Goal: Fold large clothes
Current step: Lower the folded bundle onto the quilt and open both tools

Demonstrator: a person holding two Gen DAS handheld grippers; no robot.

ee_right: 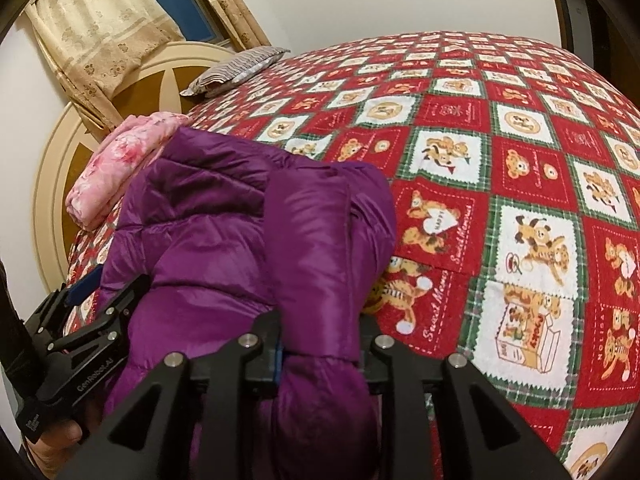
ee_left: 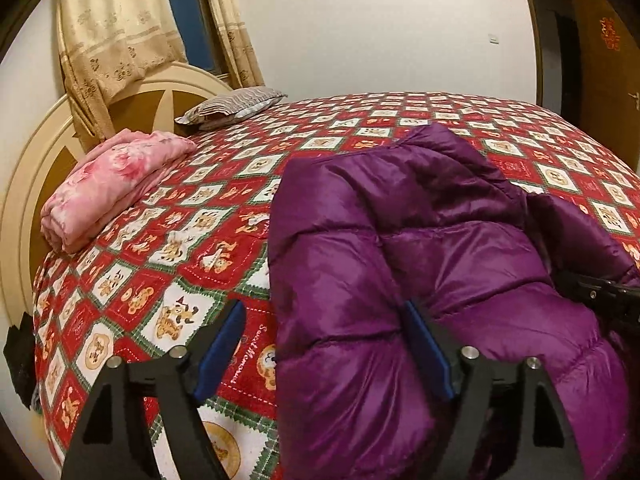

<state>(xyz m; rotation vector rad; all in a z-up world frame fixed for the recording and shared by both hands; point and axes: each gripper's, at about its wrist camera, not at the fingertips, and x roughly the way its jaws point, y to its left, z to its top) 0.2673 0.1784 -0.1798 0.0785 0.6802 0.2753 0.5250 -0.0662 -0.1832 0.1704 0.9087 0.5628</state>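
A purple puffer jacket [ee_left: 420,240] lies bunched on the red patterned bed [ee_left: 168,248]. My left gripper [ee_left: 324,344] is open at the jacket's left edge; its right blue pad [ee_left: 428,352] presses into the fabric and its left pad stands over the bedspread. In the right wrist view the jacket [ee_right: 224,232] fills the lower left. My right gripper [ee_right: 320,344] is shut on a thick fold of the jacket [ee_right: 324,240]. The left gripper also shows there, at the left [ee_right: 84,320].
A folded pink blanket [ee_left: 116,184] and a striped pillow [ee_left: 236,104] lie near the headboard [ee_left: 36,184]. Curtains [ee_left: 120,32] hang behind. A wooden door [ee_left: 604,60] is at the right. Open bedspread [ee_right: 500,184] stretches to the right of the jacket.
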